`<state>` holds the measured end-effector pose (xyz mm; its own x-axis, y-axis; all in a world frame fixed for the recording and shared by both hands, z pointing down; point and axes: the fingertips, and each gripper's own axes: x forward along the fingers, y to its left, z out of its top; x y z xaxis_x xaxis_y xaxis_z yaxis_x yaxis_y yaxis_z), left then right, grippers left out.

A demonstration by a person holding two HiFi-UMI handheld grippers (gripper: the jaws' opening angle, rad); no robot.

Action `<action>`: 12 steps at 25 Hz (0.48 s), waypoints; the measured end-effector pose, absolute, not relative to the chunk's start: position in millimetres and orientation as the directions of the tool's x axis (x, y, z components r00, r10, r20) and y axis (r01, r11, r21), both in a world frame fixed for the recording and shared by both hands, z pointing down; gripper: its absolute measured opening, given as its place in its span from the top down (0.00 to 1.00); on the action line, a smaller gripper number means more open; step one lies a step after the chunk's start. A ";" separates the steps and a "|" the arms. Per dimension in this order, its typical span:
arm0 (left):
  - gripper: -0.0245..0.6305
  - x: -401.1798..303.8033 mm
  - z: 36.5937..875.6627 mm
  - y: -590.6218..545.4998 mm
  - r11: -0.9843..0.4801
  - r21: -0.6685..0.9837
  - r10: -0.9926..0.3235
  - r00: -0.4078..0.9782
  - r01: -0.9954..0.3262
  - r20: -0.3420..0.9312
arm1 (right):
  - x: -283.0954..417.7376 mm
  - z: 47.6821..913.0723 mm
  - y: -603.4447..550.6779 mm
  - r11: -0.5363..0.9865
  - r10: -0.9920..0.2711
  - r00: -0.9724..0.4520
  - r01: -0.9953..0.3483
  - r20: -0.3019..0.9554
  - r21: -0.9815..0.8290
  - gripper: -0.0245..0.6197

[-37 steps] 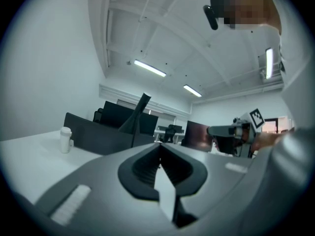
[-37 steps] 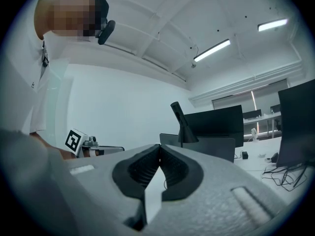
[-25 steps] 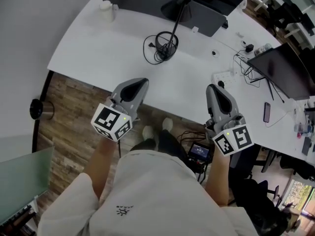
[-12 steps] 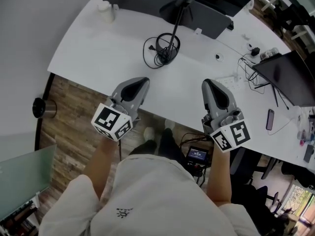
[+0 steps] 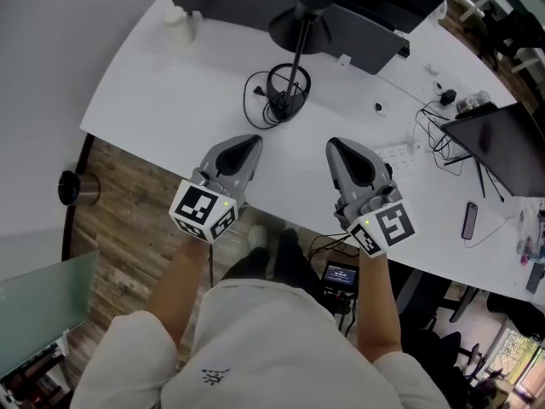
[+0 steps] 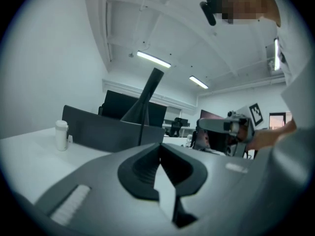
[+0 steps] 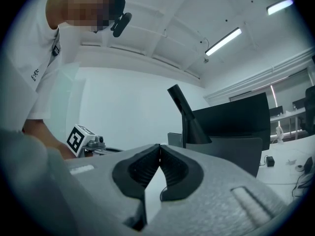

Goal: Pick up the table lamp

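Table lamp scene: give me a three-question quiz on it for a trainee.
1. True or false: the left gripper and the right gripper are both shut, holding nothing.
2. The table lamp's cable is: A) coiled at its base; B) stretched out straight; C) wound round its stem.
3. Fill in: in the head view, the white bottle stands to the lamp's ____.
Key: 1 true; 2 A; 3 left.
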<state>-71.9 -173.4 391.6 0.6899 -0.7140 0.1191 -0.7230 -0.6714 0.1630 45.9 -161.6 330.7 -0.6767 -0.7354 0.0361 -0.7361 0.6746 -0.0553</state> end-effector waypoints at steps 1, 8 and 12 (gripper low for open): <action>0.97 -70.8 393.7 -175.6 -0.667 0.167 -0.717 0.687 -0.726 0.118 | 45.7 333.2 -165.1 0.678 -0.732 -0.680 -0.733 0.036 -0.058 0.96; 0.97 -61.9 412.5 -194.3 -0.659 0.163 -0.725 0.678 -0.734 0.122 | 45.6 346.2 -188.0 0.694 -0.716 -0.698 -0.715 0.018 -0.090 0.96; 0.97 -62.7 425.2 -209.1 -0.656 0.157 -0.727 0.674 -0.738 0.128 | 38.3 351.8 -209.3 0.705 -0.706 -0.708 -0.705 0.008 -0.081 0.96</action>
